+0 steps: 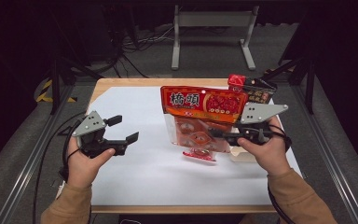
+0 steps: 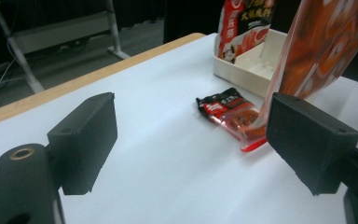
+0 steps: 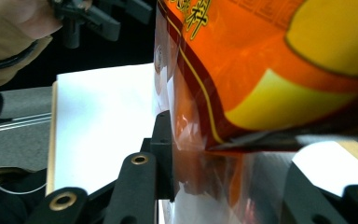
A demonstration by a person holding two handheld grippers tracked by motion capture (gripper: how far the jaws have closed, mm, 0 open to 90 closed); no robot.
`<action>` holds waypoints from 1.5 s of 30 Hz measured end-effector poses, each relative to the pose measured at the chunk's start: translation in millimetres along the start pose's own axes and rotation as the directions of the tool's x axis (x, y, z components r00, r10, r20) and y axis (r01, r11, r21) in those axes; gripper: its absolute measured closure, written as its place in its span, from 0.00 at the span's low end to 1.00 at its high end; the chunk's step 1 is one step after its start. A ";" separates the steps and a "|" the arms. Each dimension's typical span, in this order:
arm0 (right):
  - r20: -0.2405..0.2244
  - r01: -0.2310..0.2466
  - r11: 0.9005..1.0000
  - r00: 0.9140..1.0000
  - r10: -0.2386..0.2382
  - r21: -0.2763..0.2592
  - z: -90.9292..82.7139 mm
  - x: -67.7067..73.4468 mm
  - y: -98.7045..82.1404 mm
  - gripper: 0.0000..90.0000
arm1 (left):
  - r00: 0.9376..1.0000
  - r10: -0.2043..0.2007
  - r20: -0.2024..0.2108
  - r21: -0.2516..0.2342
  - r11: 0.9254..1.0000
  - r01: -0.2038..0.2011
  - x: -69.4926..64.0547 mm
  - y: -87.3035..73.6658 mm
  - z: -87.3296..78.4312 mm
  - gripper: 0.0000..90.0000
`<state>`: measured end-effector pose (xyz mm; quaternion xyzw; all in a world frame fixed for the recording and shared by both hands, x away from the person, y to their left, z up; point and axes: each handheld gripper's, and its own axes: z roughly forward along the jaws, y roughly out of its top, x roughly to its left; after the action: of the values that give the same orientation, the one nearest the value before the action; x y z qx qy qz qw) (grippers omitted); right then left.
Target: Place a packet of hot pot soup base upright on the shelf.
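- The right tool (image 1: 223, 134) is clamped on a large orange-red snack bag (image 1: 204, 112), holding it upright above the white worktop (image 1: 144, 177); in the right gripper view its jaws press the bag's clear lower part.
- The left tool (image 1: 123, 128) stands wide open with nothing between its jaws, well to the left of the bag.
- A small red sachet (image 1: 199, 154) lies on the worktop under the bag.
- A white tray (image 2: 249, 70) with another packet (image 2: 242, 23) sits behind.

sachet (image 1: 199, 154) under bag (image 1: 204, 103), tray (image 1: 242, 155) right
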<state>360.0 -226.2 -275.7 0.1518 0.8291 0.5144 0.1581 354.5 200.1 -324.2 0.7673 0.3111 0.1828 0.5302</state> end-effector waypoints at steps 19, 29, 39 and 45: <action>0.130 -0.069 0.996 0.989 0.076 -0.053 -40.1 -43.0 1.0 0.78 | 0.999 -0.034 -0.026 0.074 0.997 0.036 15.5 -21.4 6.6 0.19; 0.209 -0.107 0.991 0.970 0.121 -0.077 -61.2 -59.9 -8.9 0.78 | 0.998 -0.057 -0.033 0.093 0.994 0.060 18.9 -25.5 9.9 0.18; 0.271 -0.150 0.983 0.947 0.173 -0.104 -76.8 -69.0 -18.6 0.78 | 0.997 -0.060 -0.048 0.127 0.990 0.066 25.6 -31.7 12.2 0.18; 0.295 -0.172 0.978 0.934 0.200 -0.117 -83.7 -74.9 -26.7 0.78 | 0.997 -0.069 -0.047 0.134 0.988 0.075 27.7 -34.0 13.6 0.18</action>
<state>390.4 -336.0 -256.5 0.3001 0.7529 0.5336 0.2416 373.7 217.5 -362.1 0.7857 0.3614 0.1582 0.4766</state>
